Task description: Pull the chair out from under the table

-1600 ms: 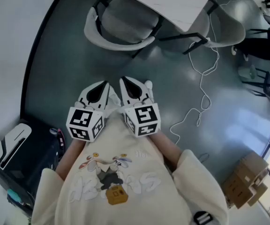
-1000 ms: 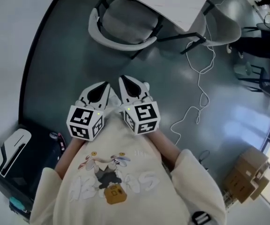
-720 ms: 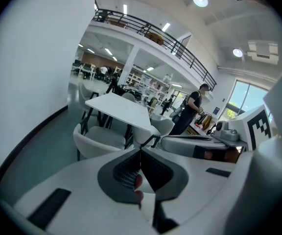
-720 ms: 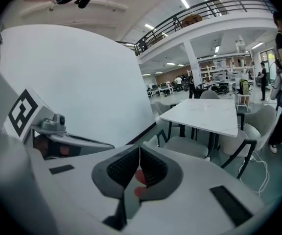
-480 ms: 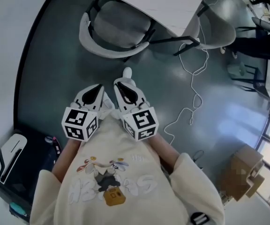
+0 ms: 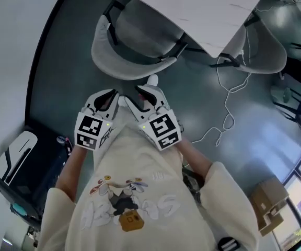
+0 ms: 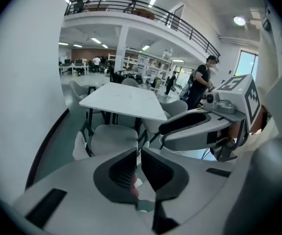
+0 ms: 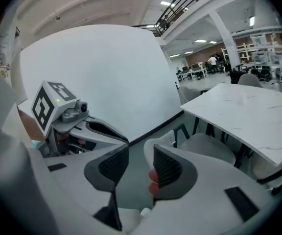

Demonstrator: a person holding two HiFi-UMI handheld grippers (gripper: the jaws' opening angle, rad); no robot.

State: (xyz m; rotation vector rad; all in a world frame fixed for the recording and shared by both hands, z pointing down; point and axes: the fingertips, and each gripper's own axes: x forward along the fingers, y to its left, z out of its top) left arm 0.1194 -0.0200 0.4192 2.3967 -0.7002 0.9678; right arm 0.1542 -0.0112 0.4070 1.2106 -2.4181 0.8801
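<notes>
While poised just short of the chair (image 6: 135, 41) tucked under the table (image 6: 192, 4), holds the right gripper (image 6: 146, 88) just opened, nothing between its jaws, ready for the chair's back, left gripper (image 6: 114, 97) pinched together, empty.

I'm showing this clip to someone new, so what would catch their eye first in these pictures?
At centre, the left gripper, shut, and the right gripper, whose jaws have just been opening with nothing between them, sit side by side. They are just short of the grey chair, which is partly tucked under the white table ahead. A white cable trails across the floor at right.
</notes>
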